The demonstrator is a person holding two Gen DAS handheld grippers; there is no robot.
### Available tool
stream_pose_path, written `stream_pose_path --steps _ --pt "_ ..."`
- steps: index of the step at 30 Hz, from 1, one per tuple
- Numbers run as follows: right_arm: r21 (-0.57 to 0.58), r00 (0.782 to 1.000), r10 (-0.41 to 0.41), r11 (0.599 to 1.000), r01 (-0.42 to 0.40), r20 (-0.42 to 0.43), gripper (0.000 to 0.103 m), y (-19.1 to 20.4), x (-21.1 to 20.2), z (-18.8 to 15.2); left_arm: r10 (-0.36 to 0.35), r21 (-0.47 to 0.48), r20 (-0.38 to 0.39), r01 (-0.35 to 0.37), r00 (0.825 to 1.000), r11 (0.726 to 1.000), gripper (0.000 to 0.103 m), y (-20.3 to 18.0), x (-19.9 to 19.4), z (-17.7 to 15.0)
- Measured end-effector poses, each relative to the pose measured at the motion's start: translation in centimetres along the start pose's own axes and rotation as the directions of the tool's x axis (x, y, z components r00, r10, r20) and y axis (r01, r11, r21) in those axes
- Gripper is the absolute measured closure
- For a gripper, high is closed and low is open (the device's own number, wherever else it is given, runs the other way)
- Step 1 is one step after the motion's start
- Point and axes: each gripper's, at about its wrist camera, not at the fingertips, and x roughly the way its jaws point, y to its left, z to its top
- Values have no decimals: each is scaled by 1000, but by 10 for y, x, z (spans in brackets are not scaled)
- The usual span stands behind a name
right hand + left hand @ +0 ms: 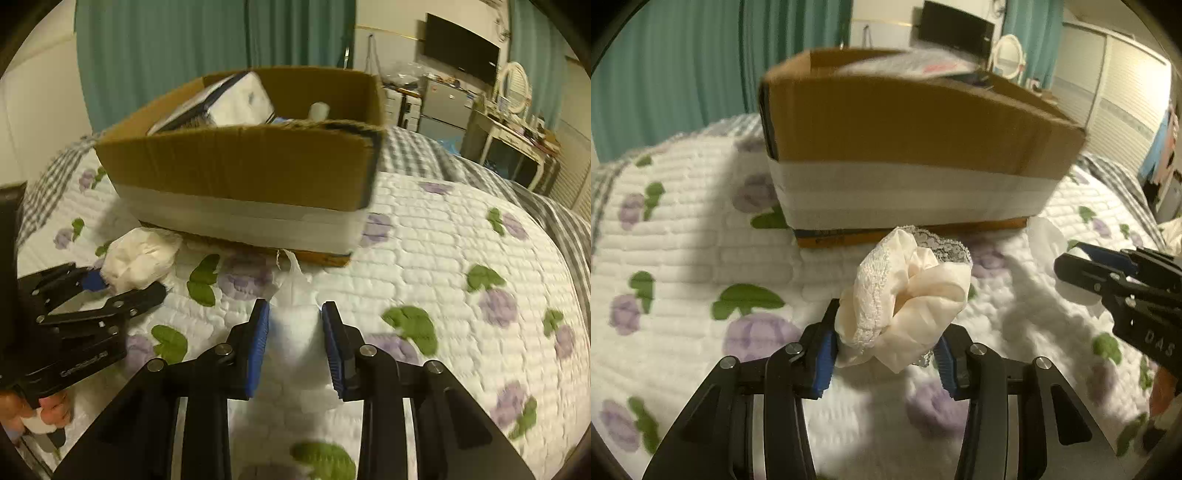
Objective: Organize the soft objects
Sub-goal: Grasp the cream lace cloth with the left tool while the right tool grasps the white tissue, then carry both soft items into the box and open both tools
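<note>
A bunched cream cloth with lace trim (908, 291) sits between the blue pads of my left gripper (892, 321), which is shut on it just above the flowered quilt (683, 258). The right wrist view shows that same cream cloth (136, 258) in the left gripper (125, 286). My right gripper (295, 304) is shut on a crumpled white cloth (295, 332) that rests on the quilt. From the left wrist view, the right gripper (1069, 256) is at the right edge. Just behind both cloths stands an open cardboard box (905, 122) (240, 162).
The box holds white packages (236, 103) and has a white band around its lower half. The quilt (461, 229) lies over a grey checked bedspread (424, 151). Teal curtains (166, 55), a TV (461, 48) and a cluttered dressing table (513, 129) stand behind the bed. A hand (33, 410) is at the lower left.
</note>
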Motion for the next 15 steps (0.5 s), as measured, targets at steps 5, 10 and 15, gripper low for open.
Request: stream_pose_path --steps 5,10,15 --pt "42 999 2 999 -4 44 74 -3 -37 -5 -13 3 41 13 999 1000 59 -7 -46 -1" --pt "43 993 -31 999 26 117 74 7 -90 -7 -13 16 112 12 994 1000 59 -8 -95 7" --pt "28 986 -34 999 30 164 74 24 -134 -5 -18 34 191 12 981 999 59 -22 -145 15"
